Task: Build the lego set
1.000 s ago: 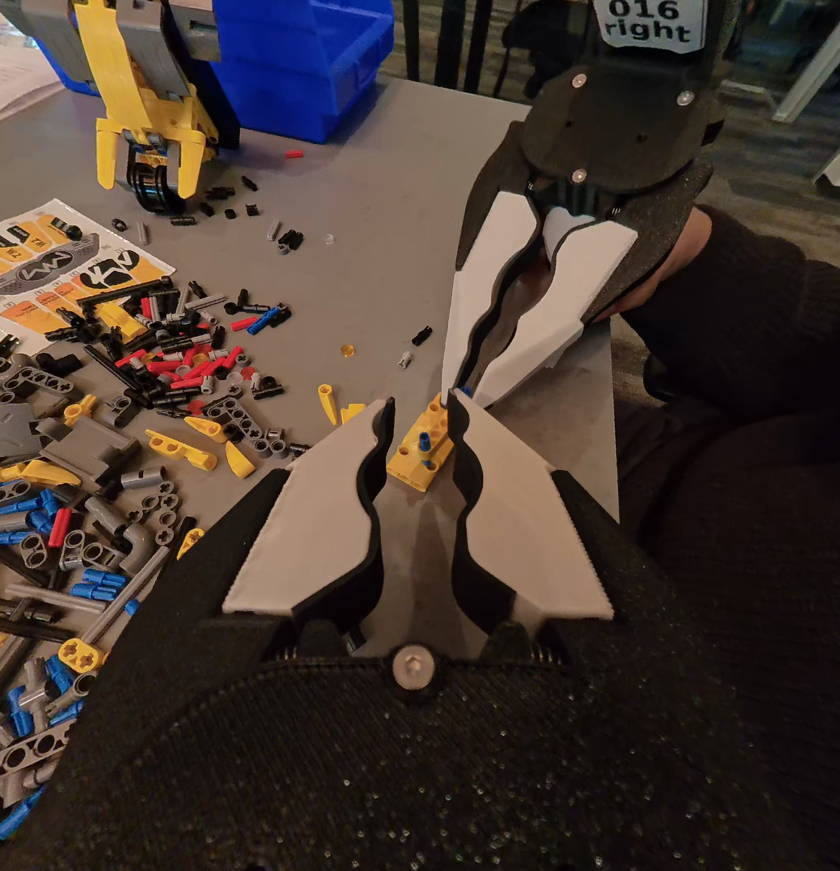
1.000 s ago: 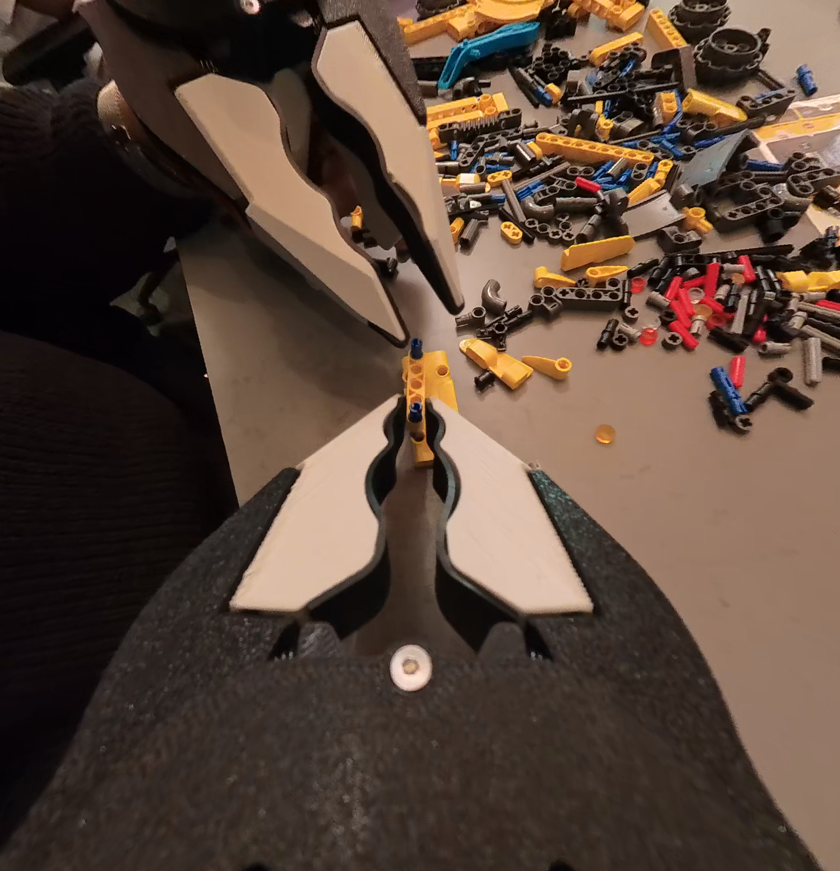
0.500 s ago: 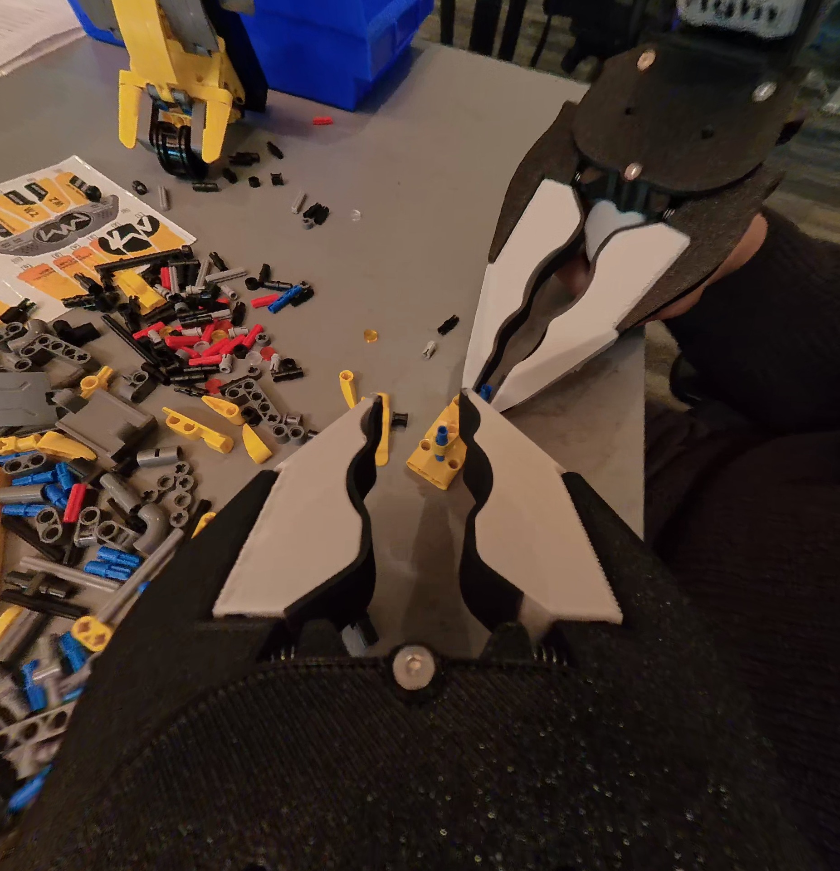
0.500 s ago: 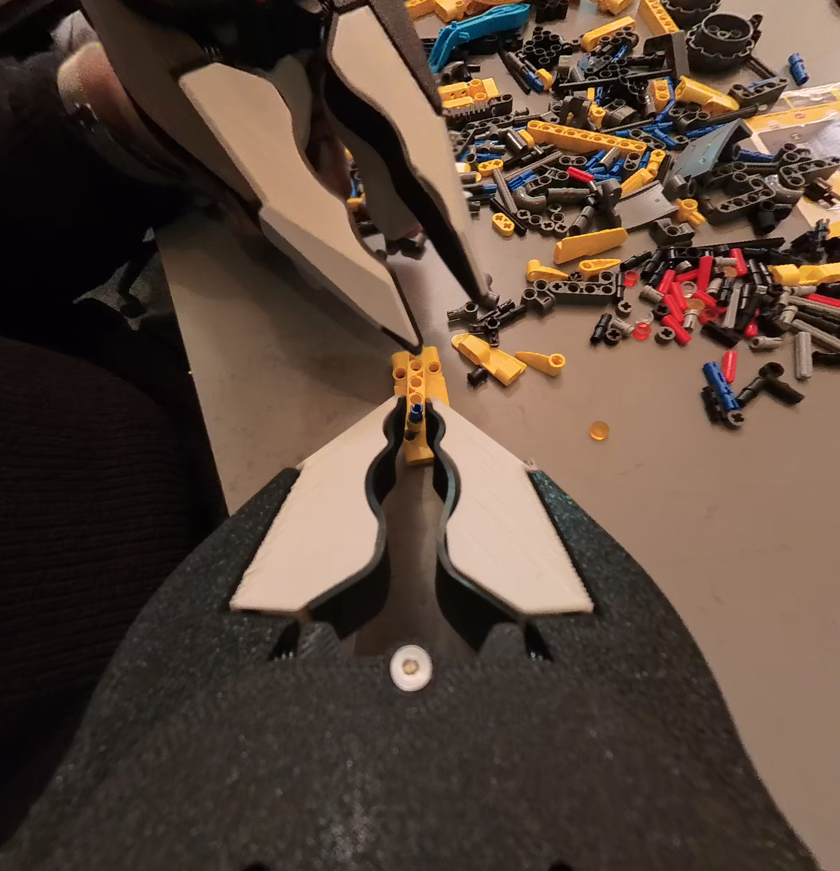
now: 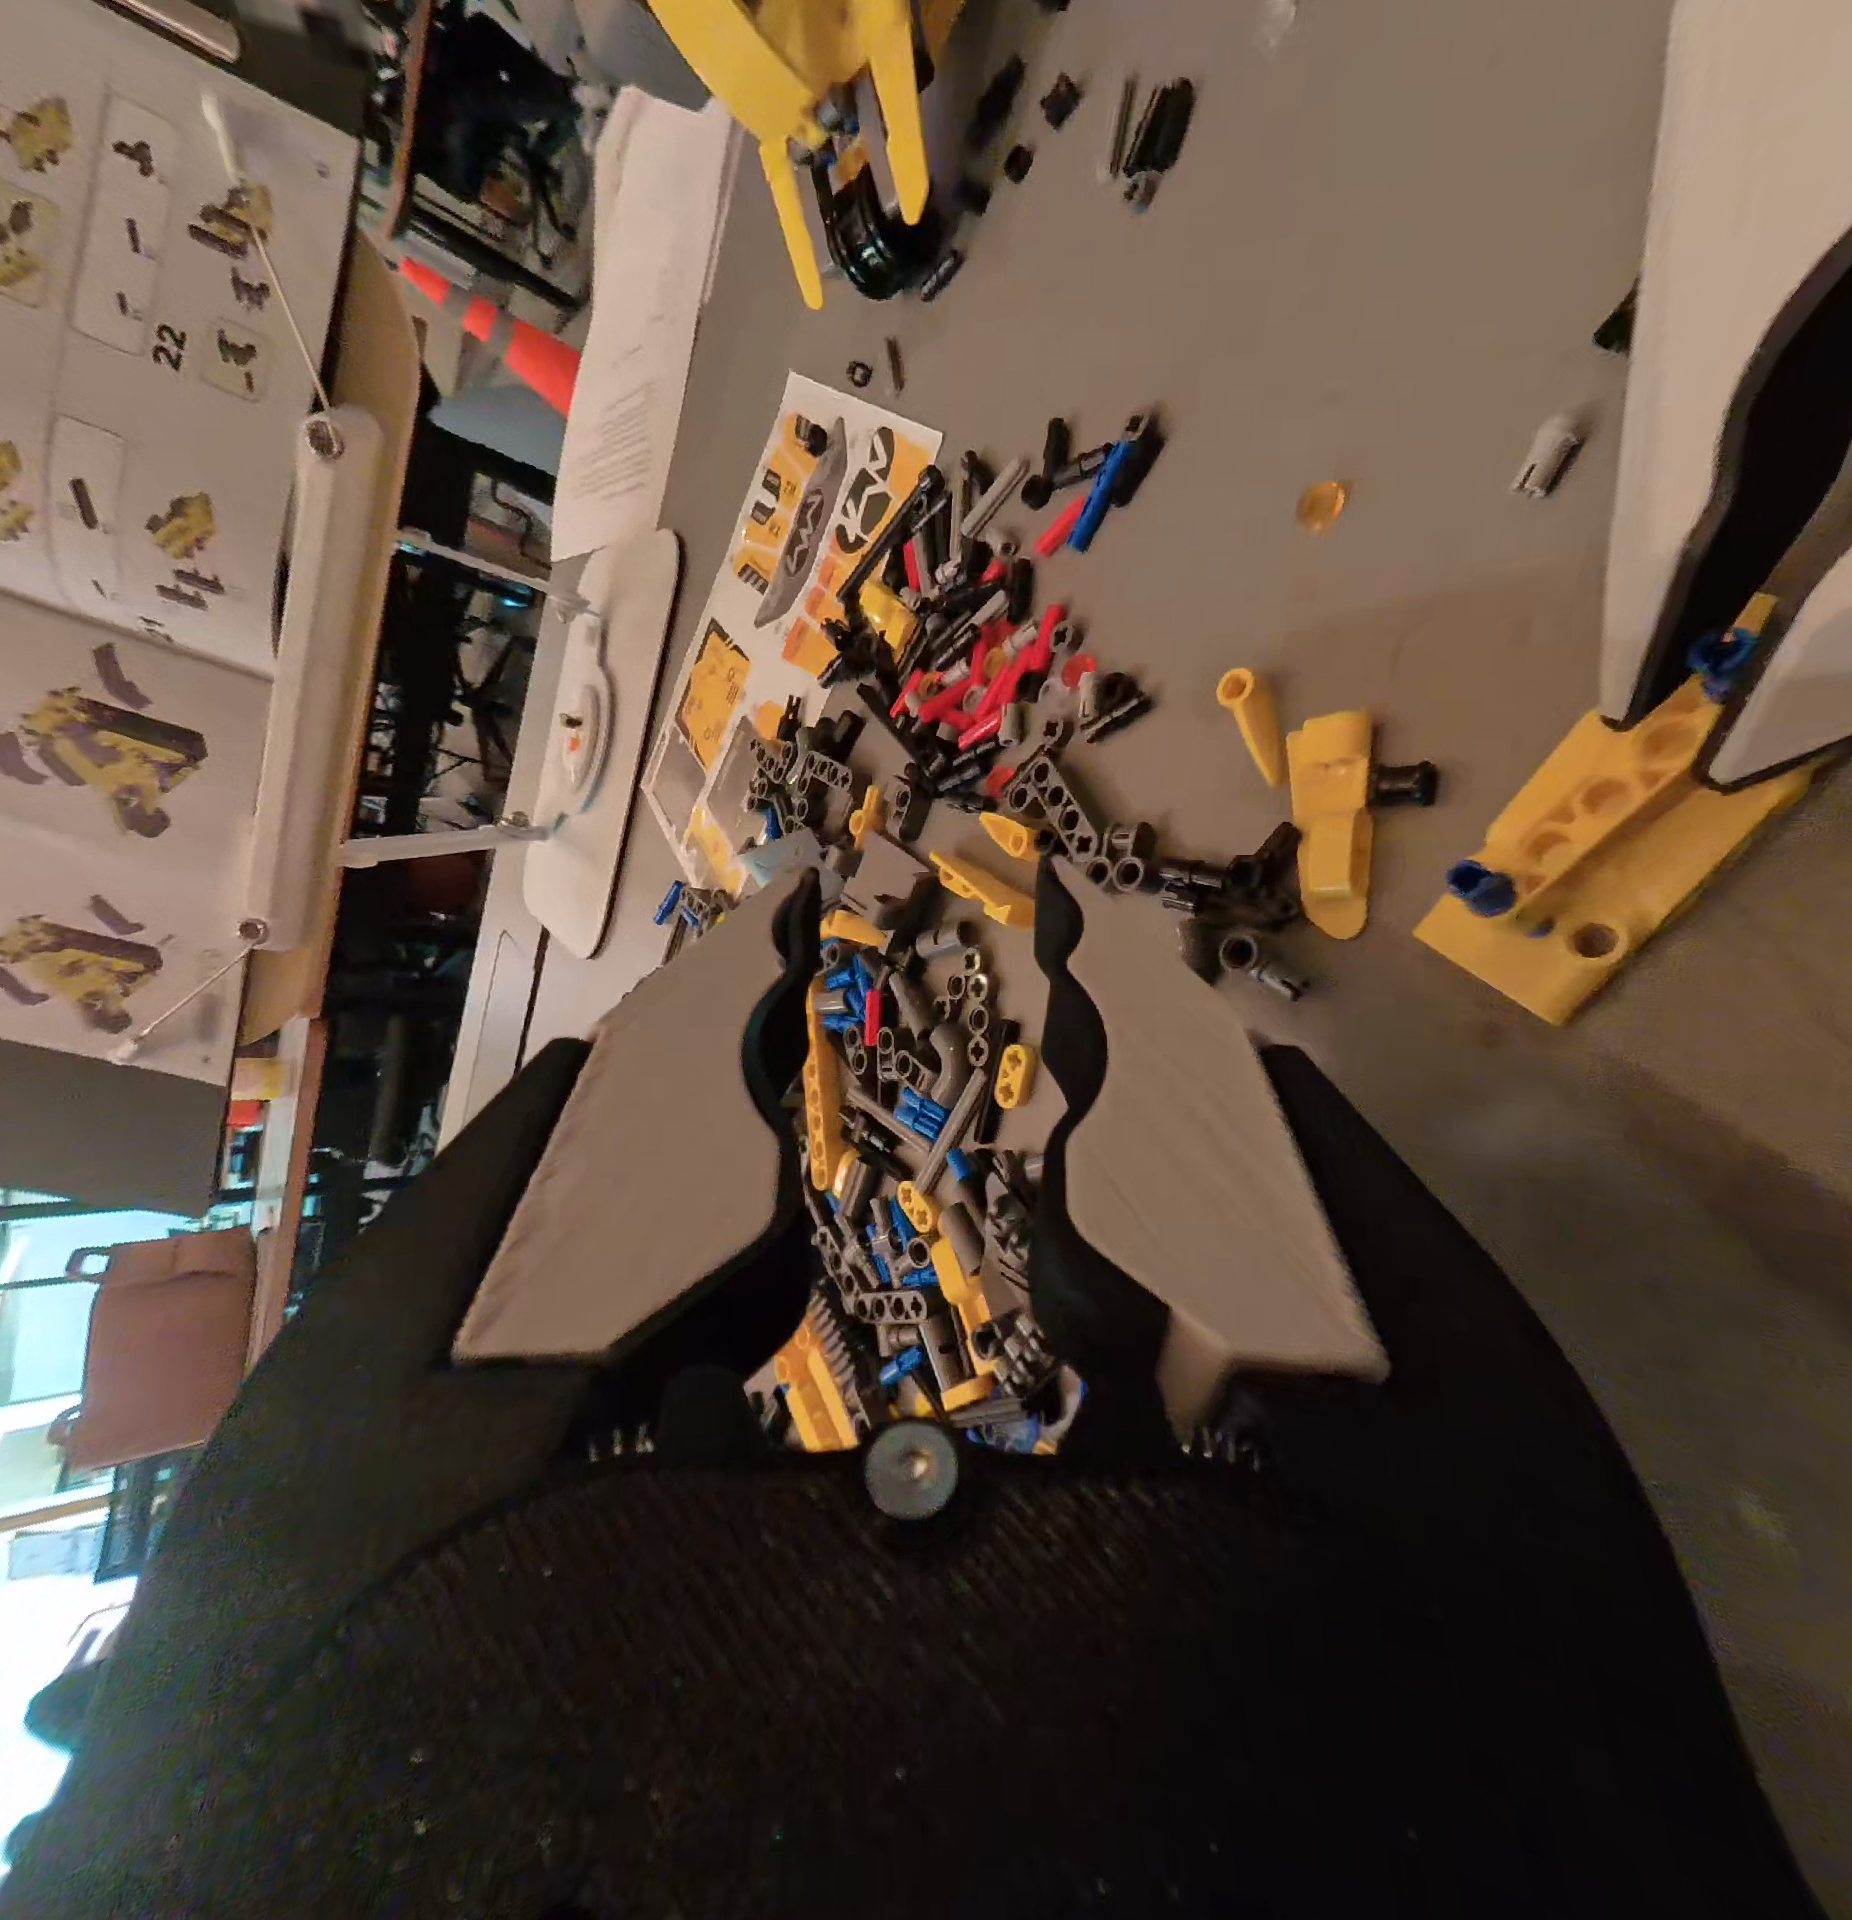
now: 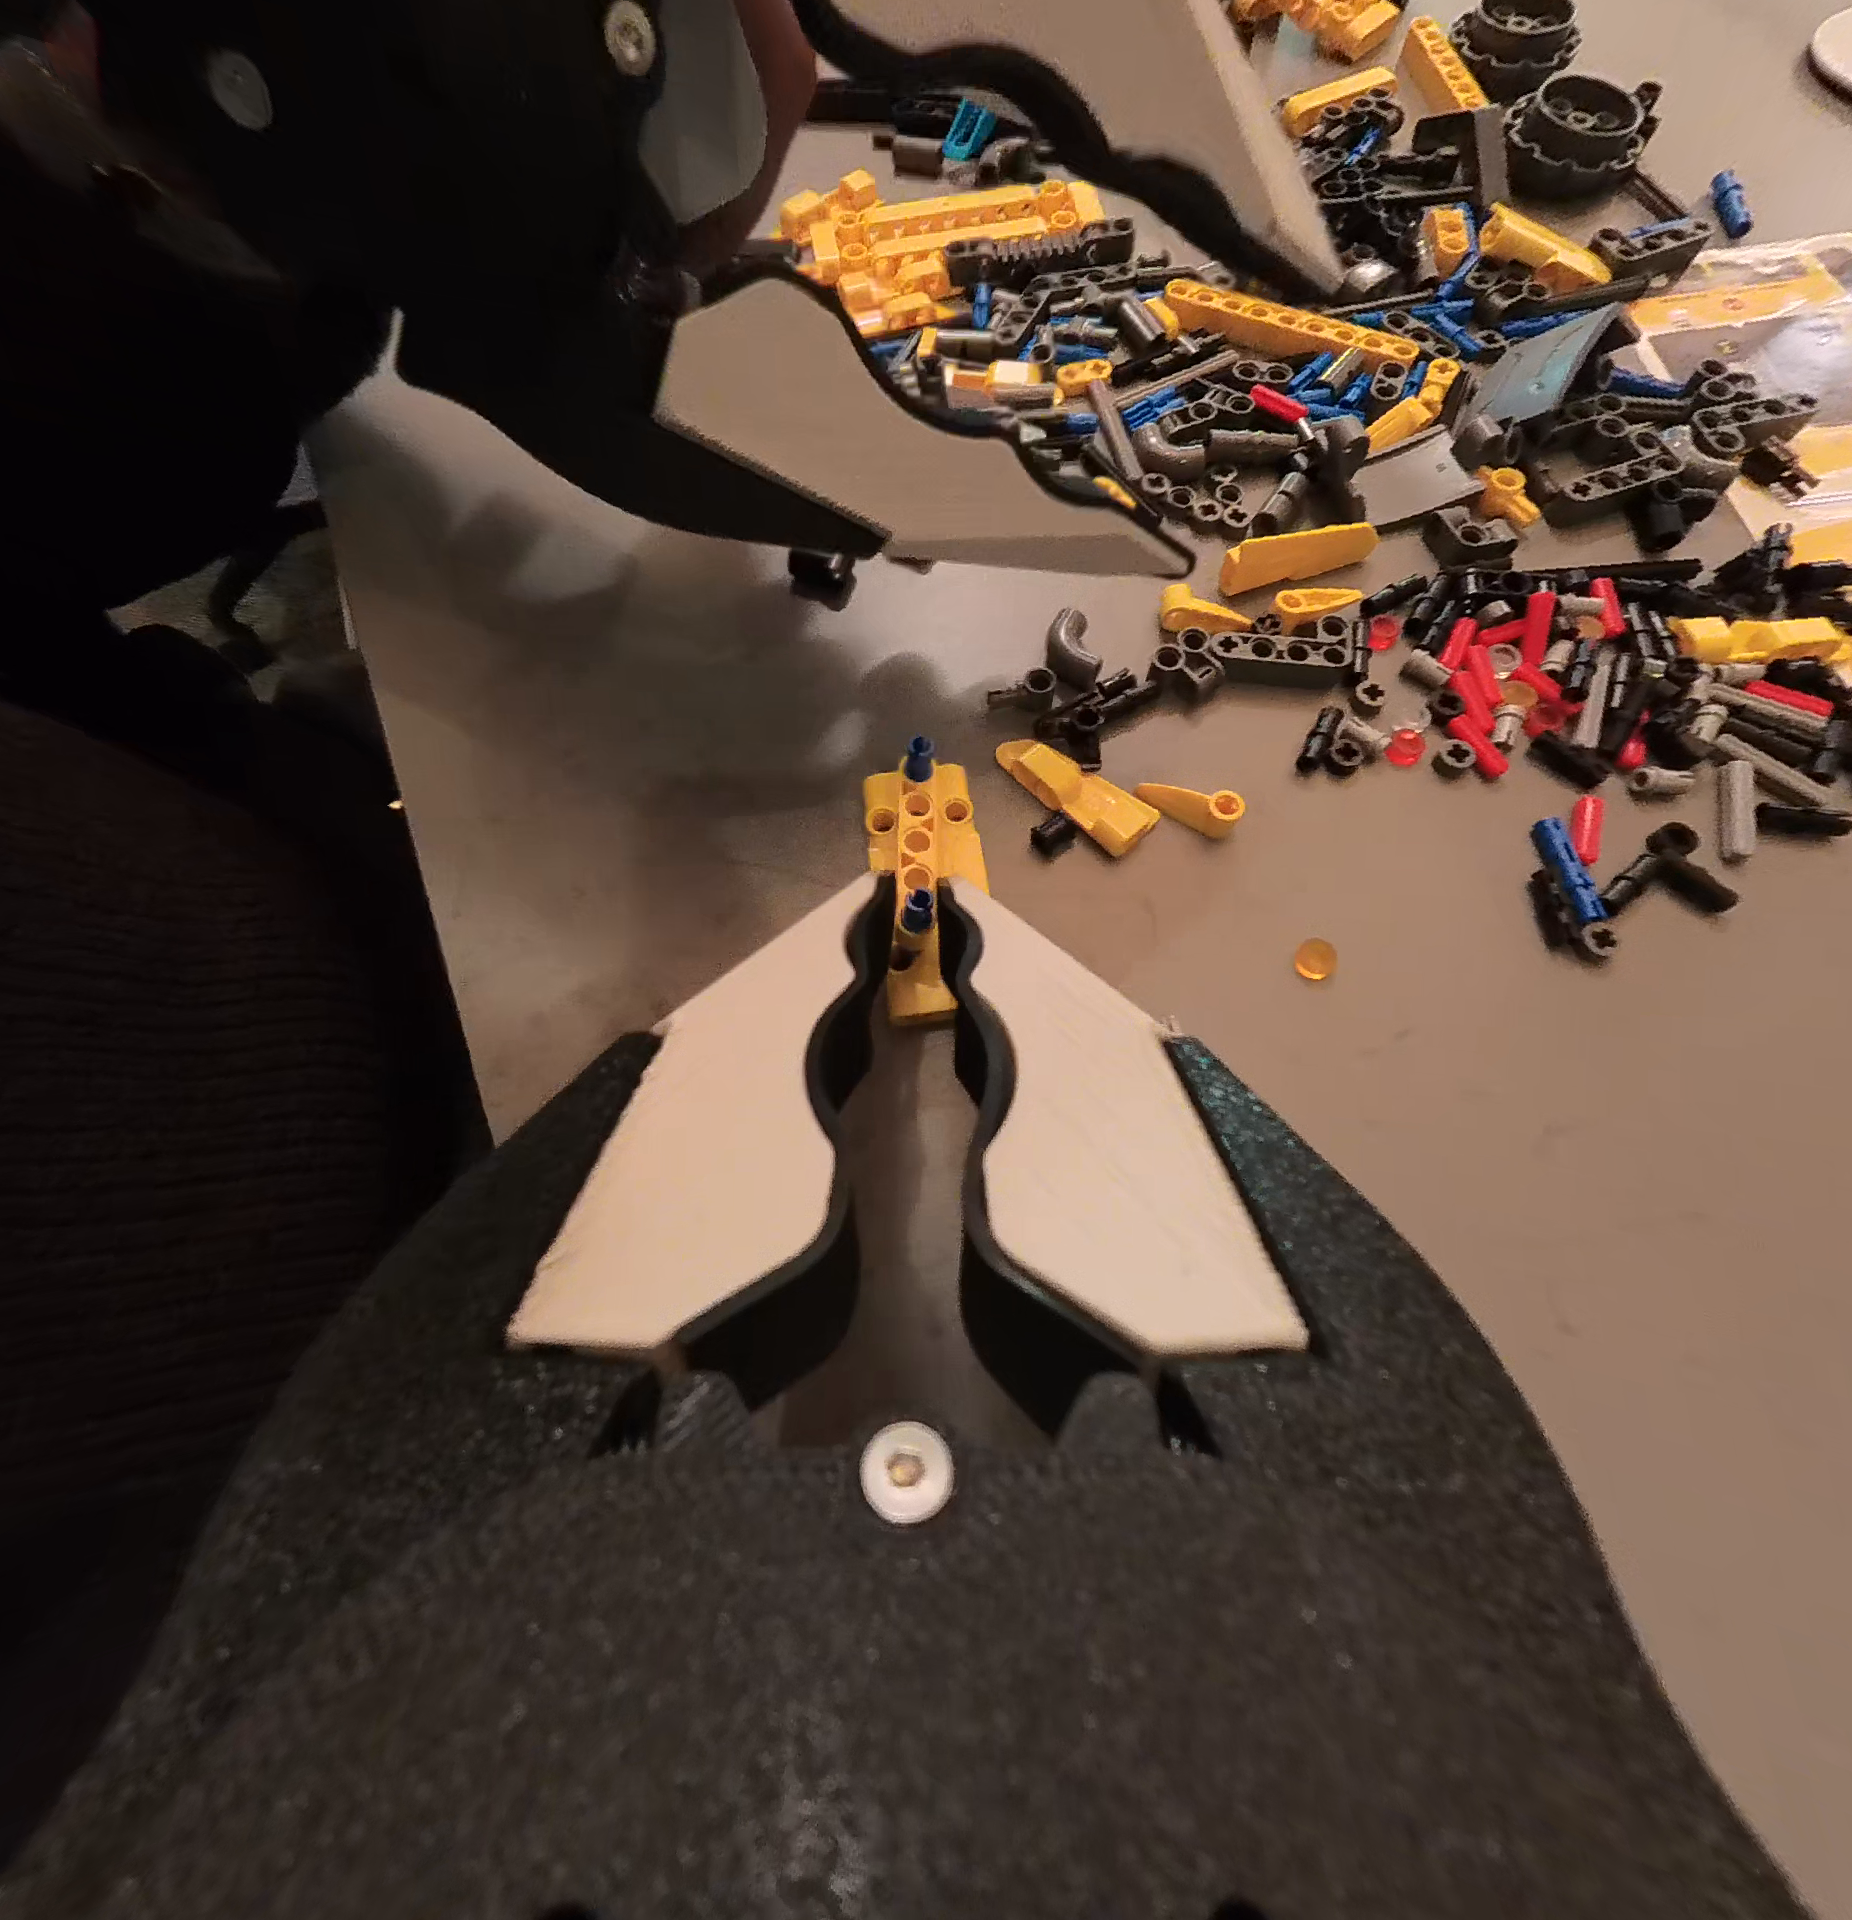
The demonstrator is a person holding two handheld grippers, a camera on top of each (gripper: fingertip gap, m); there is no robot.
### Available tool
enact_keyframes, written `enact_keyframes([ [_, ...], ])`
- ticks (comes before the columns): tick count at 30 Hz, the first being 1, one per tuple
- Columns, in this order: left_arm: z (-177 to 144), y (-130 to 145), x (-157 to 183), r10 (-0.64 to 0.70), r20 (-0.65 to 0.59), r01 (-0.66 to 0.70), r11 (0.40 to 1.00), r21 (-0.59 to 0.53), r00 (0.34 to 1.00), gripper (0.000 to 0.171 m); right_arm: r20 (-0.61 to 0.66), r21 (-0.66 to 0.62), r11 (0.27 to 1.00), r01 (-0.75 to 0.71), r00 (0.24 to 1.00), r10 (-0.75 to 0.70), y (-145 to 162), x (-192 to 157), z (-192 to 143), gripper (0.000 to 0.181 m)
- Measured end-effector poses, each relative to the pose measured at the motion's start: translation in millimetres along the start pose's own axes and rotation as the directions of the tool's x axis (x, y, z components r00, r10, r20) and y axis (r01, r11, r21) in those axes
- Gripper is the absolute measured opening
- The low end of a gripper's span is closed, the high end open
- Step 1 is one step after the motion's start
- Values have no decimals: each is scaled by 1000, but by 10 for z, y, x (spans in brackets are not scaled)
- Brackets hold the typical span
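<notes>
My right gripper (image 6: 917,888) is shut on a small yellow assembly (image 6: 917,821) with two blue pins and holds it low over the grey table near its left edge. In the left wrist view the same assembly (image 5: 1587,831) shows at the right, pinched by the right gripper's white fingers (image 5: 1680,364). My left gripper (image 5: 927,883) is open and empty, rolled sideways, and hovers over the pile of loose pieces (image 5: 922,1122). It also shows in the right wrist view (image 6: 1265,426), spread above the pile (image 6: 1265,343).
An instruction booklet (image 5: 122,416) stands on a holder at the left. A partly built yellow model (image 5: 828,125) and a sticker sheet (image 5: 797,540) lie farther off. A yellow panel piece (image 6: 1078,800) and an orange round stud (image 6: 1315,958) lie near the assembly. The table edge (image 6: 402,831) runs along a dark sleeve.
My left gripper has swung away from the yellow assembly to over the loose pile, rolled sideways and opened wider. My right gripper still holds the assembly in about the same place.
</notes>
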State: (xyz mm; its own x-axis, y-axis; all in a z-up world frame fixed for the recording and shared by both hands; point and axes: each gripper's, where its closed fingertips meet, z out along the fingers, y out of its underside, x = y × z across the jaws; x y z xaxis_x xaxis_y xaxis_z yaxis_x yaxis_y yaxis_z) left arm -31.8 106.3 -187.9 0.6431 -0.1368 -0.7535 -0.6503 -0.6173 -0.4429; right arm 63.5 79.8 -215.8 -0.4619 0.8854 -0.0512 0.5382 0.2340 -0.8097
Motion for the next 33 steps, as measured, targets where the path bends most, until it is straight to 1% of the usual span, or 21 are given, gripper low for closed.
enact_keyframes([
  [3,-9,-52,39,-20,-21,21,1000,22,1000,39,-19,-1,1000,10,1000,-10,1,12,-1,8],
  [9,-13,-90,-11,-57,12,56,998,38,998,45,-25,-1,1000,17,1000,-17,3,13,-3,8],
  [11,-4,-40,-53,-24,54,24,1000,11,998,45,-23,-1,1000,15,1000,-15,4,13,-4,8],
  [13,6,64,-159,61,146,-53,997,-60,987,43,-19,0,1000,9,1000,-9,5,14,-5,8],
  [15,8,120,-210,113,192,-94,990,-104,975,44,-15,0,1000,4,1000,-4,5,14,-6,8],
  [19,6,123,-238,116,214,-95,990,-107,970,44,-9,0,1000,-2,1000,2,7,14,-8,8],
  [21,1,114,-229,89,201,-72,993,-91,976,44,-7,0,1000,-5,1000,5,7,15,-8,8],
  [23,-16,62,-167,-22,127,26,999,-29,992,44,-4,1,1000,-10,1000,10,7,17,-9,7],
  [24,-36,12,-128,-113,60,112,994,19,992,45,-3,1,1000,-12,1000,12,8,18,-9,7],
  [25,-66,-47,-94,-215,-23,216,974,68,976,45,-2,1,1000,-13,1000,13,8,18,-10,7],
  [26,-102,-100,-66,-312,-119,324,941,101,943,44,-3,1,1000,-12,1000,12,7,19,-10,8],
  [28,-180,-177,-31,-448,-306,502,856,122,840,33,-22,5,1000,-13,1000,14,3,46,-14,7],
  [29,-221,-211,-12,-477,-388,558,821,124,788,29,-36,11,1000,-17,999,17,-4,69,-20,7],
  [31,-294,-262,53,-479,-524,620,774,126,704,23,-47,38,999,-14,999,16,-41,91,-42,7],
  [33,-317,-263,141,-461,-607,645,756,113,647,24,-38,69,997,-17,999,19,-80,89,-72,7],
])
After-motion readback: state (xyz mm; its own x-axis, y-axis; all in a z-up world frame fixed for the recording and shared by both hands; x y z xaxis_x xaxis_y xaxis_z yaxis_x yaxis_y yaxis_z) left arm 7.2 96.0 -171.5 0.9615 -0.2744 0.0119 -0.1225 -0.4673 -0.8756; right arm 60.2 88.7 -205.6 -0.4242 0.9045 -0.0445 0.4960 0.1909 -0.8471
